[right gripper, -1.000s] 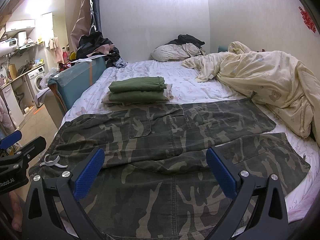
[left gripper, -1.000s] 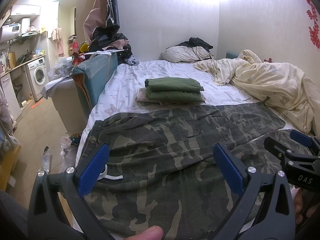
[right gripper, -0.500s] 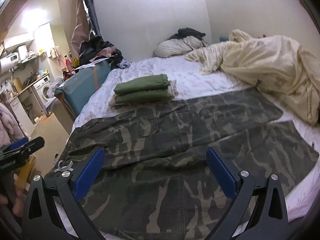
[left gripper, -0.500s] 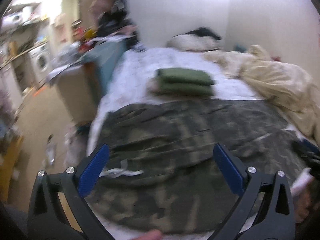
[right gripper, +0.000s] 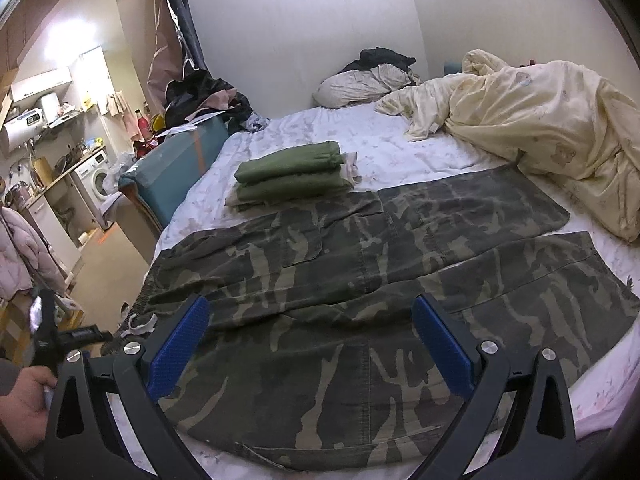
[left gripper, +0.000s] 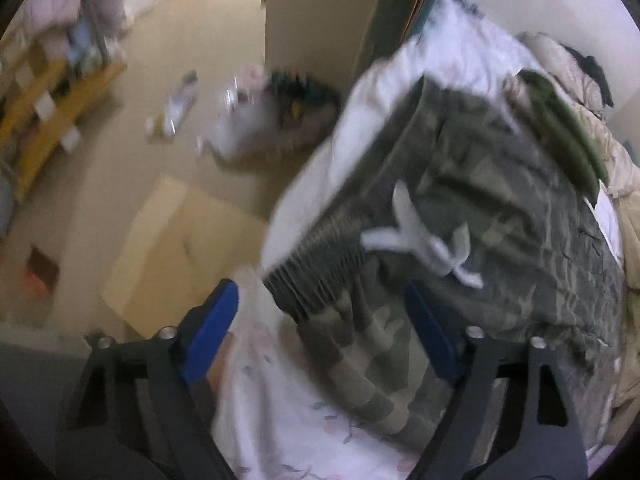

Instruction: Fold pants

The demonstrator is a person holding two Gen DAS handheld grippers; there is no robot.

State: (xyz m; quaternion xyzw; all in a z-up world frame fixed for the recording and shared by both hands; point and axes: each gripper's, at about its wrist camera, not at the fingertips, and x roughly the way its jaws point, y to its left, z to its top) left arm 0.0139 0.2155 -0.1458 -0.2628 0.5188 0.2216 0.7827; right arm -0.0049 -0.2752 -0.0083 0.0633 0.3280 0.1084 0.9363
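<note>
Camouflage pants (right gripper: 360, 272) lie spread flat across the bed, waistband at the left, both legs running right. My right gripper (right gripper: 308, 344) is open and empty above the near leg. My left gripper (left gripper: 320, 328) is open and empty, tilted down over the ribbed waistband (left gripper: 320, 276) and its white drawstring (left gripper: 424, 240) at the bed's left edge. The left wrist view is blurred. The left gripper also shows at the lower left of the right wrist view (right gripper: 48, 336), held in a hand.
A stack of folded green clothes (right gripper: 292, 176) sits behind the pants. A cream duvet (right gripper: 540, 128) is bunched at the right. A teal case (right gripper: 176, 168) stands left of the bed. Cardboard (left gripper: 180, 248) and litter lie on the floor.
My left gripper has swung left and tipped down to the waistband at the bed's edge. My right gripper has shifted slightly and rolled. The pants have not moved.
</note>
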